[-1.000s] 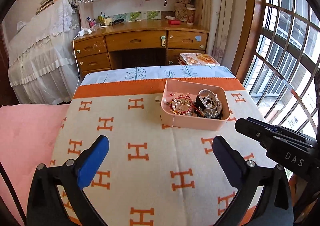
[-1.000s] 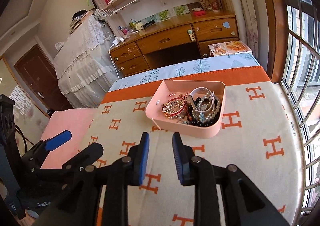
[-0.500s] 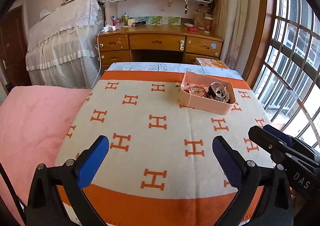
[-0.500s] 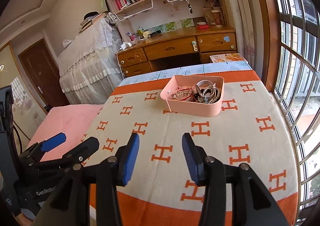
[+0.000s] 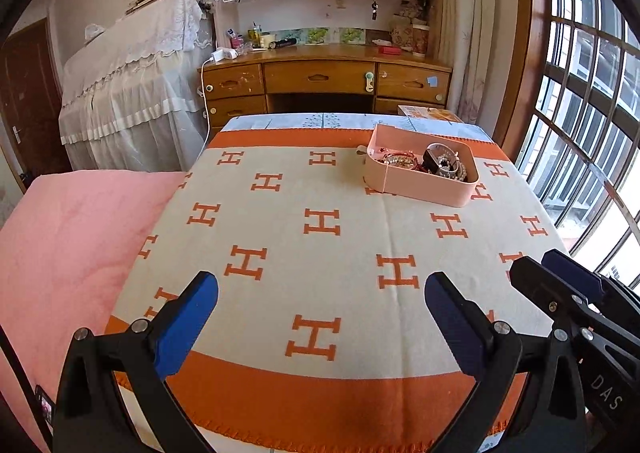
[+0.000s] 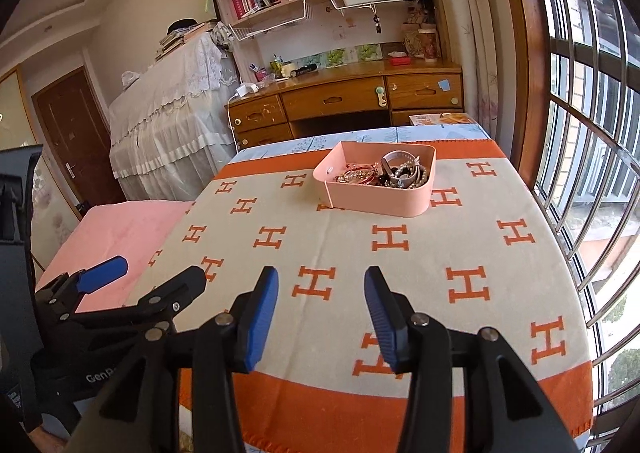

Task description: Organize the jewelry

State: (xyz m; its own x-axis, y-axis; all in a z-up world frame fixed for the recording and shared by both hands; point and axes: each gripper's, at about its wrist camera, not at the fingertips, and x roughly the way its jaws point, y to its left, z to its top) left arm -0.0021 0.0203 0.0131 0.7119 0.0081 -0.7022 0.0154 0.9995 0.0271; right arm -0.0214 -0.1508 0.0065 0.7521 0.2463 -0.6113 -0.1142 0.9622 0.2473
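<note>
"DAS"-marked right gripper (image 5: 576, 285) jaws apart, empty

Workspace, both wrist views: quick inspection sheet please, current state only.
Surface: beige blanket with orange H pattern and orange border, flat, over a light blue printed cloth.
Job's things: pink rounded plastic tray at the far side, holding a tangled heap of bead bracelets and a grey watch; nothing lies outside it.
Clutter: nothing seen on the blanket.
Grippers: left gripper jaws wide apart, empty; right gripper jaws apart, empty; both at the near edge, away from the tray.
Cables: white charger cable hanging off the wooden desk.
Surroundings: bookshelves above the desk, barred window at right, pink padded cover at left.
</note>
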